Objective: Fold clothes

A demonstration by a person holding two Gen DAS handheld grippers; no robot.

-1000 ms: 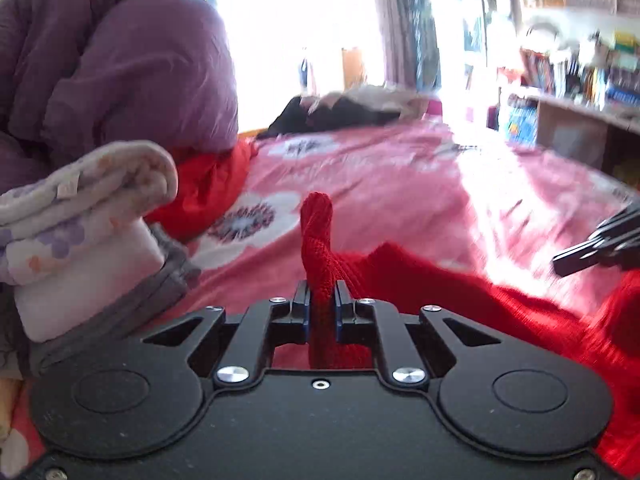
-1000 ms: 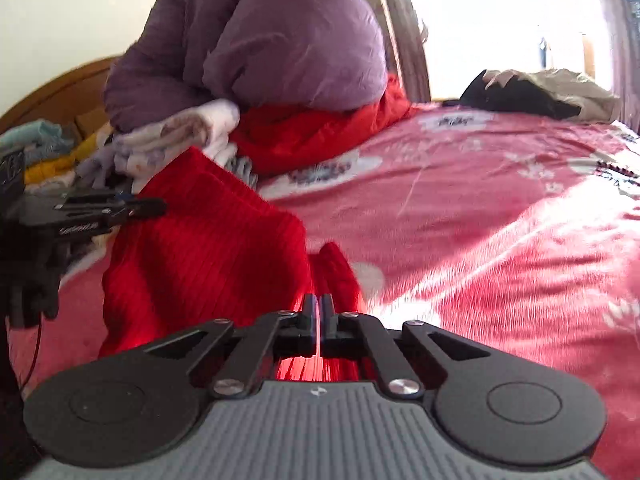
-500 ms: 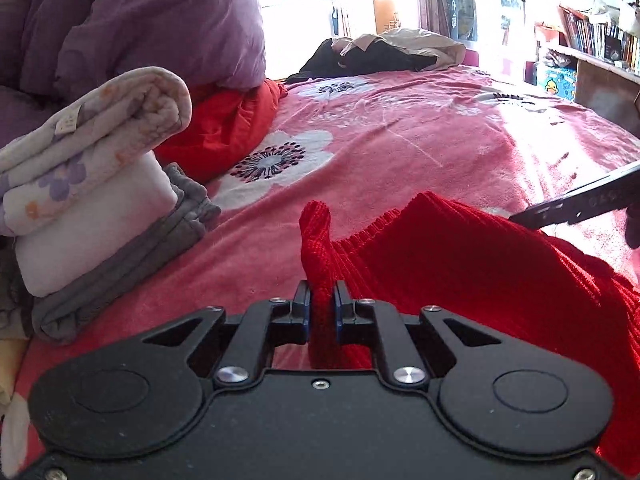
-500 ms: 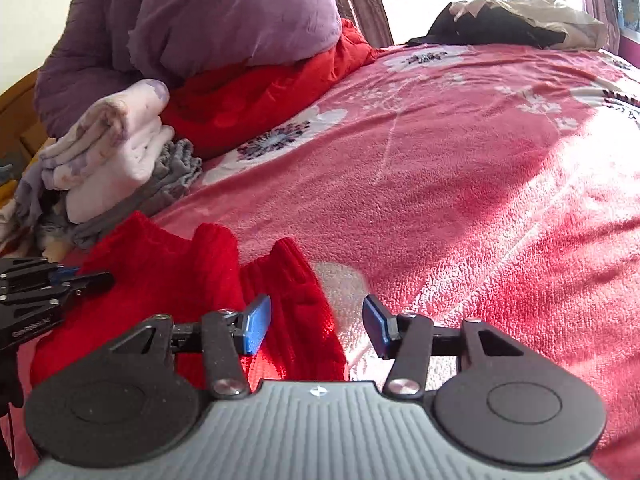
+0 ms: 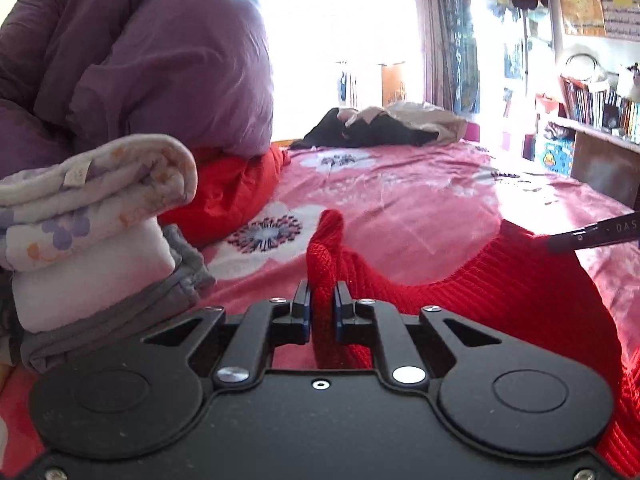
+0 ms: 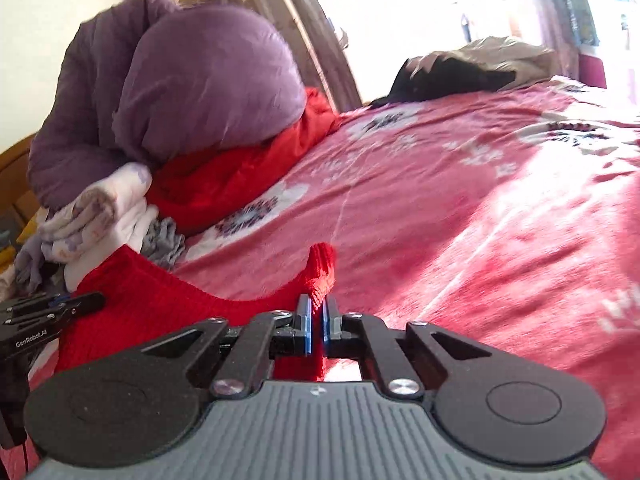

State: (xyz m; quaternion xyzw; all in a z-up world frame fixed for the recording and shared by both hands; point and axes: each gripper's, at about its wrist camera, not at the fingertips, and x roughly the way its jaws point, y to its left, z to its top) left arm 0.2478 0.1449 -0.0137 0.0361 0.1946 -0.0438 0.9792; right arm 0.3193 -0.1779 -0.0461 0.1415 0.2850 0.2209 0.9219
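Observation:
A red knitted sweater (image 5: 500,292) hangs between my two grippers above the pink flowered bedspread (image 5: 400,200). My left gripper (image 5: 321,304) is shut on one corner of it, and the pinched cloth sticks up between the pads. My right gripper (image 6: 315,320) is shut on another corner of the same sweater (image 6: 160,300). The right gripper's fingertip shows at the right edge of the left wrist view (image 5: 592,236). The left gripper shows at the left edge of the right wrist view (image 6: 52,308). The sweater sags between the two holds.
A stack of folded clothes (image 5: 88,232), lilac-flowered, white and grey, stands at the left. Behind it lie a purple duvet (image 5: 160,72) and a red garment (image 5: 228,192). Dark and beige clothes (image 5: 380,124) lie at the far end. Bookshelves (image 5: 592,108) stand at the right.
Half a second ago my right gripper was open over the sweater; now it is shut on a corner. Both grippers have lifted, and the sweater is stretched between them.

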